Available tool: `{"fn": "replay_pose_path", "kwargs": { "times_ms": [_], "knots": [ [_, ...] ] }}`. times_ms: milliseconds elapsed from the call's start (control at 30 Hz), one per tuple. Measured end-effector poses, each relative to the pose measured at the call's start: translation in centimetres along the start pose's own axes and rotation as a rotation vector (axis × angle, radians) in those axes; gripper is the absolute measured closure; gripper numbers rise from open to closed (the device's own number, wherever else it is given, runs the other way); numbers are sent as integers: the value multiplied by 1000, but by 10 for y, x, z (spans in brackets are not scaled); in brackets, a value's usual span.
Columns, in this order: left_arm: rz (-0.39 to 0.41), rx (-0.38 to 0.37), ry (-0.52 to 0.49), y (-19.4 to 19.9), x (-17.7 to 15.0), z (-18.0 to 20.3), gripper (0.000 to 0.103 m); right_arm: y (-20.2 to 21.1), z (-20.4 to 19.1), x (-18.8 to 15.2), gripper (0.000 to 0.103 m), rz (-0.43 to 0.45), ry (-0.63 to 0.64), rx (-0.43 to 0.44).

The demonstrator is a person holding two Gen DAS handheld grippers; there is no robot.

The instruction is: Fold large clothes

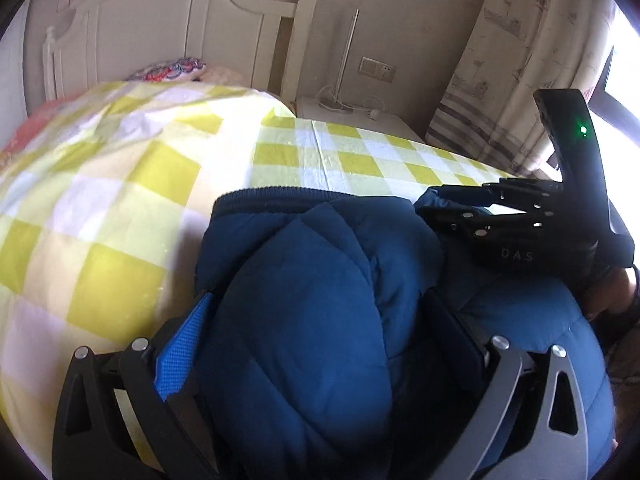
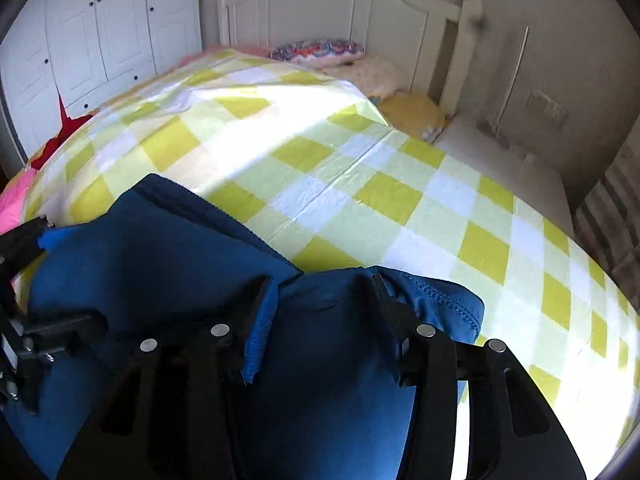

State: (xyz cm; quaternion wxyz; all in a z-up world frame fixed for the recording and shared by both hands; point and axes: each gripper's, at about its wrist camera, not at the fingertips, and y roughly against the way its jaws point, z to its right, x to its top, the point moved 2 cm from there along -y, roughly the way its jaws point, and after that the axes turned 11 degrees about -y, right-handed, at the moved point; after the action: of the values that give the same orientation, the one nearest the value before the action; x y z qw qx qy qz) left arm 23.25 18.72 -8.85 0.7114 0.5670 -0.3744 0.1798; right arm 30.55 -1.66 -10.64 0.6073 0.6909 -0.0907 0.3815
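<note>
A dark blue padded jacket (image 1: 304, 312) lies bunched on a bed with a yellow and white checked cover (image 1: 120, 184). My left gripper (image 1: 316, 320) is shut on a thick fold of the jacket, which fills the gap between its fingers. My right gripper (image 2: 324, 312) is shut on another part of the jacket (image 2: 160, 260) near its zipped edge (image 2: 448, 300). The right gripper also shows in the left wrist view (image 1: 460, 208), at the jacket's right side. The left gripper shows at the left edge of the right wrist view (image 2: 44, 236).
A white headboard (image 2: 340, 4) and pillows (image 2: 320, 52) are at the far end of the bed. A white wardrobe (image 2: 88, 32) stands to the left. A bedside table (image 1: 352, 112), a wall socket (image 1: 378, 69) and a curtain (image 1: 520, 60) are on the right.
</note>
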Motion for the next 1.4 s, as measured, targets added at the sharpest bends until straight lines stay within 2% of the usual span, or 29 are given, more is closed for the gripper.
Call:
{"fn": "replay_pose_path", "kwargs": {
  "times_ms": [100,233,267,300,367,433,567,667,733,767,800,833,900,967,1033,1133,1167,1200,1267,1300,1400],
  "knots": [
    [1,0,2,0,0,0,2,12,-5,11,57,12,18,-33],
    [12,5,24,1,-3,-4,2,40,24,24,57,165,-168,-27],
    [12,2,33,1,-3,-5,2,36,36,23,57,164,-226,-37],
    [9,-5,40,0,-3,-6,2,25,38,20,57,125,-232,-43],
    [5,-11,46,-1,-3,-7,2,-11,33,6,57,-11,-173,-30],
    [4,-9,50,-1,-4,-8,2,-19,31,-1,57,18,-157,-23],
    [10,16,62,1,-4,-10,2,-4,26,9,57,-2,-124,-70],
    [14,21,102,2,-7,-18,2,40,26,17,57,152,-155,-72],
    [11,1,130,0,-9,-23,2,48,30,13,57,195,-167,-115],
    [7,-8,138,-1,-9,-24,2,42,33,10,57,174,-159,-147],
    [4,-10,139,-2,-8,-24,2,24,38,1,57,100,-144,-188],
    [3,-4,137,-2,-8,-24,2,8,42,-7,57,44,-156,-160],
    [0,8,128,-2,-8,-22,2,7,53,-13,57,56,-239,-86],
    [1,15,124,-1,-7,-21,2,15,48,-6,57,38,-212,-127],
    [1,19,122,-1,-7,-21,2,36,33,4,57,89,-170,-137],
    [2,23,119,0,-8,-21,2,60,0,12,57,146,-88,-25],
    [2,24,119,0,-8,-20,2,60,-9,14,57,137,-63,4],
    [3,26,118,1,-8,-20,2,52,-23,14,56,81,-23,75],
    [4,36,112,1,-8,-19,2,26,-38,9,43,-22,23,101],
    [1,46,109,1,-8,-19,2,9,-45,4,32,-83,61,73],
    [-11,64,107,0,-9,-20,2,4,-40,7,30,-102,34,78]
  ]
}}
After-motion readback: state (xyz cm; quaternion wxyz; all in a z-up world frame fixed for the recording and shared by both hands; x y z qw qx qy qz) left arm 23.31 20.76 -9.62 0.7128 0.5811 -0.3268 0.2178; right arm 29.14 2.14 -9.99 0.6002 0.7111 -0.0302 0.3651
